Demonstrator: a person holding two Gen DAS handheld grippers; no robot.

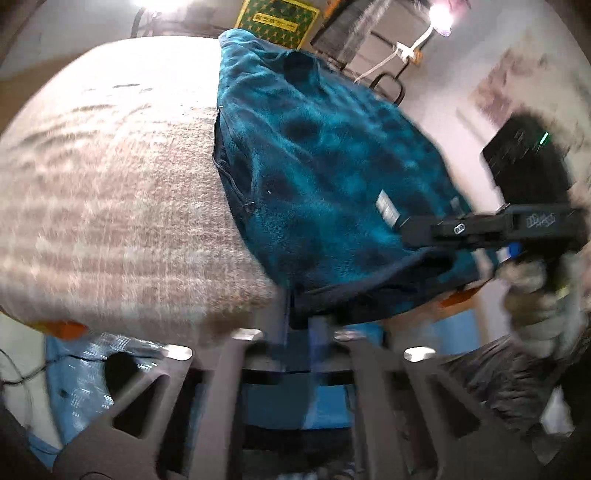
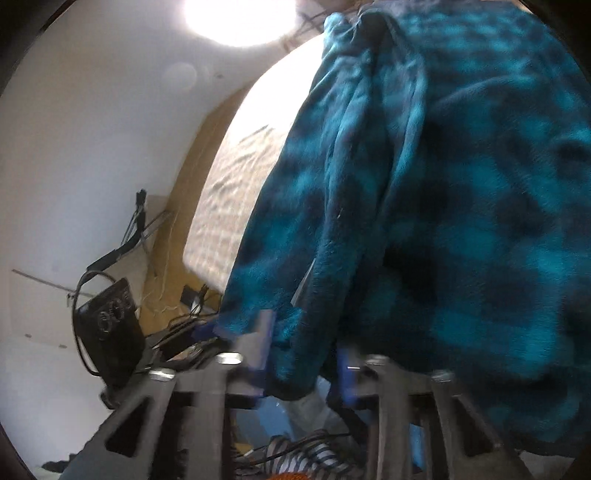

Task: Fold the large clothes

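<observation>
A teal and dark blue plaid fleece garment lies on a beige knitted surface and hangs over its near edge. My left gripper is shut on the garment's dark hem at that edge. My right gripper is shut on a bunched fold of the same fleece, which fills most of the right wrist view. The right gripper also shows in the left wrist view, at the garment's right corner, held by a gloved hand. Both views are blurred.
The beige surface's near edge has orange corners. Blue material lies below it. A black heater-like box with cables stands on the floor by the white wall. A ceiling lamp glares above.
</observation>
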